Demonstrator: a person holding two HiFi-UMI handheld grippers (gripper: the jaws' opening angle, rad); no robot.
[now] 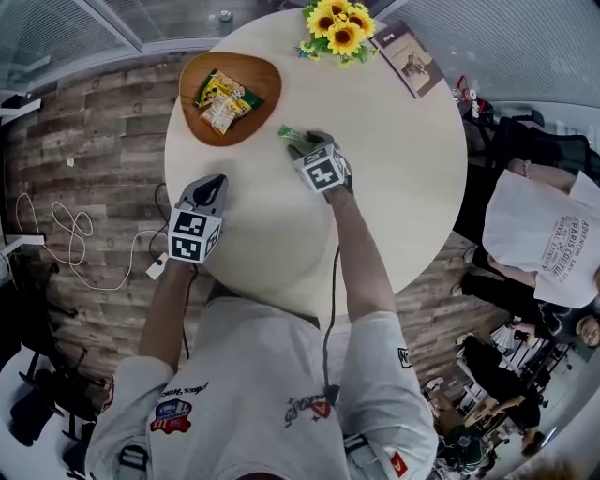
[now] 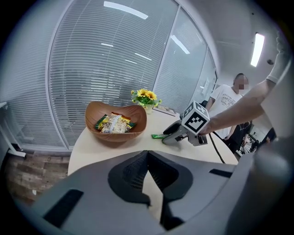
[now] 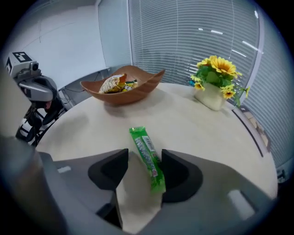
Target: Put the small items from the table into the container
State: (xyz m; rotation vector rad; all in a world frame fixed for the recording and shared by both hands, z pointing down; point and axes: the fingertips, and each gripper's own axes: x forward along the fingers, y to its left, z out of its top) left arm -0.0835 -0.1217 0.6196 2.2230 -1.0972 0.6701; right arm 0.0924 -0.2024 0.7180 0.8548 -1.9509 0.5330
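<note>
A green snack packet [image 3: 146, 156] lies flat on the round pale table [image 1: 403, 178], a little right of the wooden bowl [image 1: 264, 77]. My right gripper [image 3: 144, 170] points down over it, jaws open on either side, the packet close against the right jaw. In the head view the packet [image 1: 293, 136] sticks out past that gripper [image 1: 305, 143]. The bowl [image 2: 115, 136] holds several yellow and green snack packets [image 2: 113, 123]. My left gripper [image 1: 214, 180] hovers at the table's left edge, jaws shut and empty, tips meeting [image 2: 147, 153].
A pot of sunflowers [image 1: 339, 26] and a booklet [image 1: 410, 58] sit at the table's far side. People stand and sit beyond the right edge [image 1: 544, 234]. A white cable [image 1: 66, 234] lies on the wooden floor at left.
</note>
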